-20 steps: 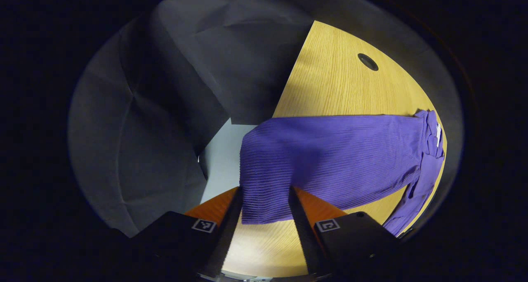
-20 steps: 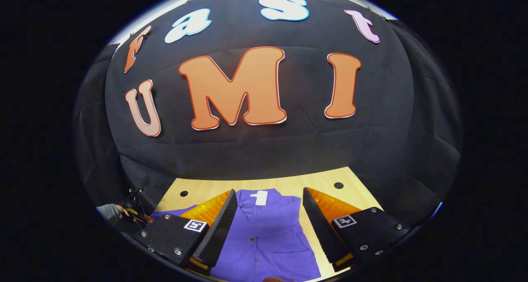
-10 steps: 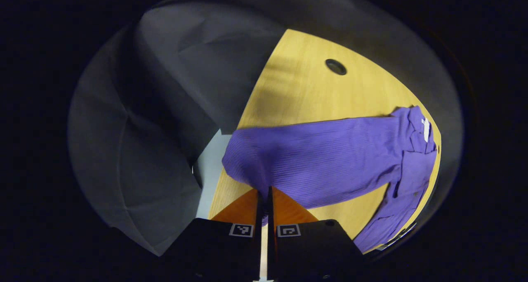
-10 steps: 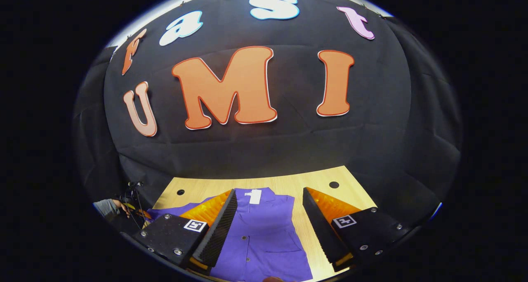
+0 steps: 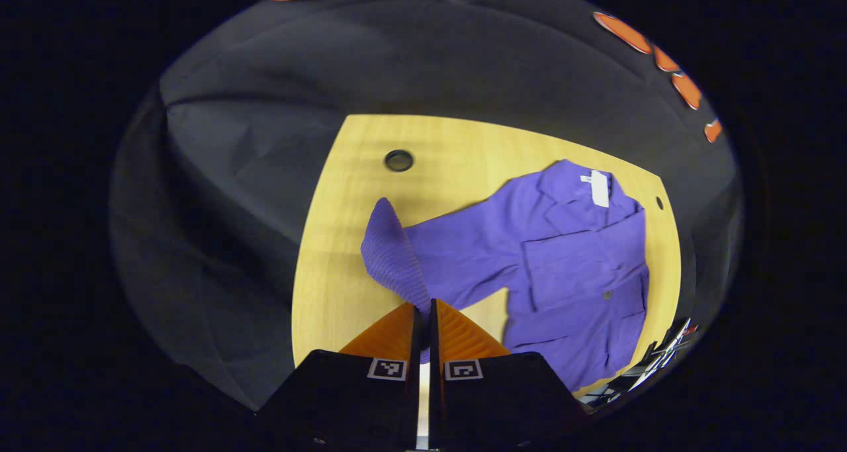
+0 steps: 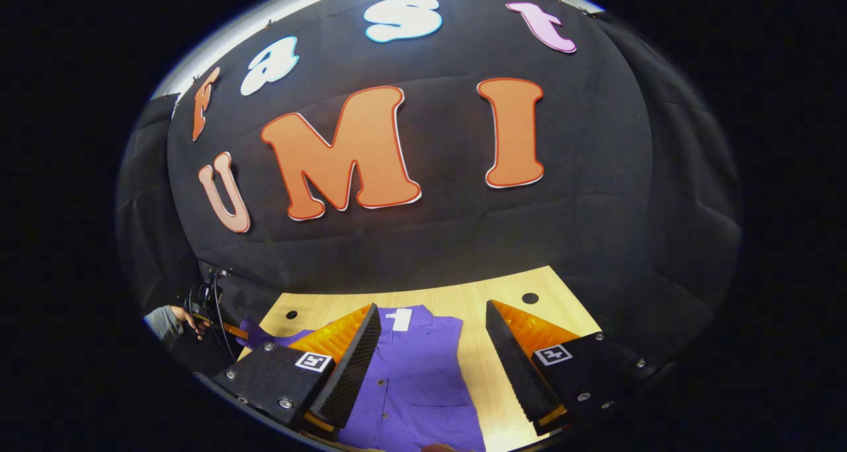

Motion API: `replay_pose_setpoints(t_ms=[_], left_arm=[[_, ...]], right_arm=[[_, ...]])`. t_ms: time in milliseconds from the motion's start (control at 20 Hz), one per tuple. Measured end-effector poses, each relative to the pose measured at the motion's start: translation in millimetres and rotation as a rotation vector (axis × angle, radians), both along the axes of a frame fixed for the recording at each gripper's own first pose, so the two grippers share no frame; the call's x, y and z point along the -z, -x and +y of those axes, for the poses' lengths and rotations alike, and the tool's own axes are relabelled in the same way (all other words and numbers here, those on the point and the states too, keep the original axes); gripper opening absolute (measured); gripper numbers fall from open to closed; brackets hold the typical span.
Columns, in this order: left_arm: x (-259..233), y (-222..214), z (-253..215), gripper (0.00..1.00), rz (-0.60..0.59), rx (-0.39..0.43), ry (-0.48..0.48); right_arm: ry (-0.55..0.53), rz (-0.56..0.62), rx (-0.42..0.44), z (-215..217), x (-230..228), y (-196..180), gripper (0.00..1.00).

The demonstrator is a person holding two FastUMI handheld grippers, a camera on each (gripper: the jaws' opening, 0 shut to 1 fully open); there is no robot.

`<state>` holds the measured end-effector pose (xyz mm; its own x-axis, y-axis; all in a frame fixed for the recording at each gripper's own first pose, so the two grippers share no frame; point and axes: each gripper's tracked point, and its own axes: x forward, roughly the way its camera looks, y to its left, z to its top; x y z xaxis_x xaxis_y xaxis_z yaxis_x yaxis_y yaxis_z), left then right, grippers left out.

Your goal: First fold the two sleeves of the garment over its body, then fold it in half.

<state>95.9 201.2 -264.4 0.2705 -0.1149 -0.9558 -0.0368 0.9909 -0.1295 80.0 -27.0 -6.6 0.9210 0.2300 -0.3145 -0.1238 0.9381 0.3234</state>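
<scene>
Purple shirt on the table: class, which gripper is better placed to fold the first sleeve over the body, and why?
Left. The left gripper is shut on the sleeve, its cuff lifted off the table; the right gripper hangs open above the shirt, holding nothing.

Black hand-held gripper bodies bear square markers, screws; grey sleeve.

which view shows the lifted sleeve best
The left gripper view: the purple sleeve rises from the table into the shut left gripper. The right gripper view catches just its tip past its own open gripper.
</scene>
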Motion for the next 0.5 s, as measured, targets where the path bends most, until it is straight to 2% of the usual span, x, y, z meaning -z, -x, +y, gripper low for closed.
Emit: replay_pose_setpoints(t_ms=[50,100,150,350,500], left_arm=[[-13,-4,-11,0.07,-0.015,0.024,0.005],[-28,-13,-27,0.07,-0.034,0.050,0.009],[-38,-17,-40,0.07,-0.049,0.078,0.012],[-83,-36,-92,0.07,-0.094,0.160,0.020],[-100,-46,-152,0.07,-0.113,0.234,0.032]], right_arm=[[0.000,-0.002,0.002,-6,3,0,0.95],[0.001,-0.004,-0.002,-12,5,-1,1.00],[0.003,-0.005,0.000,-19,7,0,0.95],[0.000,-0.013,-0.001,-40,14,2,0.95],[0.002,-0.020,0.003,-54,19,3,0.95]])
